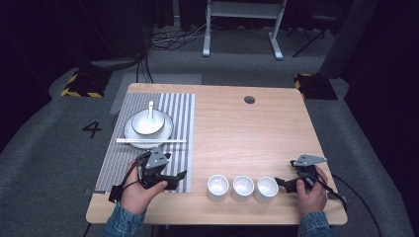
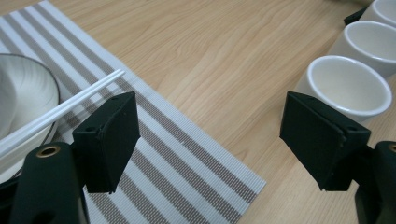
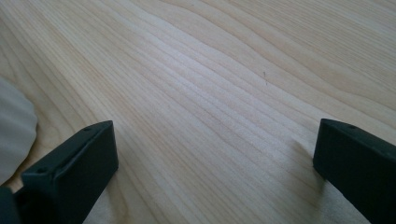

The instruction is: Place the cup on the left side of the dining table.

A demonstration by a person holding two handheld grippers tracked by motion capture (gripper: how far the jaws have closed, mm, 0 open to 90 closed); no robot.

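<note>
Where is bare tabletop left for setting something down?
Free: the wood between the striped mat, the hole and the row of three cups. Crowded: the mat, with plate, bowl, chopsticks and left gripper.

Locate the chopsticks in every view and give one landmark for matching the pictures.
High view: chopsticks lie across the near rim of the plate, on the striped mat.
Left gripper view: chopsticks at left, over the plate's edge.
Right gripper view: not in it.
Shared landmark: the wooden table.
</note>
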